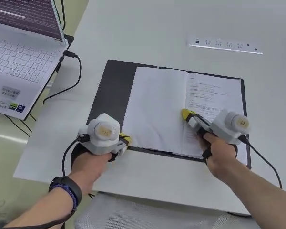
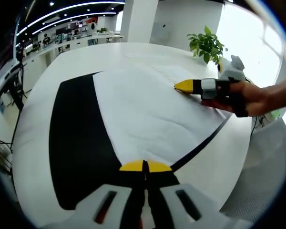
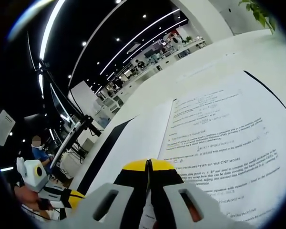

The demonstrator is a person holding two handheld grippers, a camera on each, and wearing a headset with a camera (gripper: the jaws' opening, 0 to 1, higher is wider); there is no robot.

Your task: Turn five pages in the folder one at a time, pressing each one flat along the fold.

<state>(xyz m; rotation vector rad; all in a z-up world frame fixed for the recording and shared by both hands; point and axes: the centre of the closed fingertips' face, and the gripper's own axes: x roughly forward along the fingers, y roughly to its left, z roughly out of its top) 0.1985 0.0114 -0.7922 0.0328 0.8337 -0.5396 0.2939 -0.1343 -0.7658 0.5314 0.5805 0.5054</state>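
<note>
I saw the thin black folder (image 1: 112, 90) lying open and flat on the white table (image 1: 157, 38), with a broad strip of its left inner cover bare. A blank white sheet (image 1: 157, 105) lay turned over to the left of the fold. A white page of printed text (image 1: 214, 98) lay flat on the right half.

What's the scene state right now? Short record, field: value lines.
folder: black folder, open flat on the white table
left side: blank page
right side: printed page
right gripper: jaws shut, tips at the fold
left gripper: jaws shut, at the folder's near edge
other: laptop, power strip
</note>
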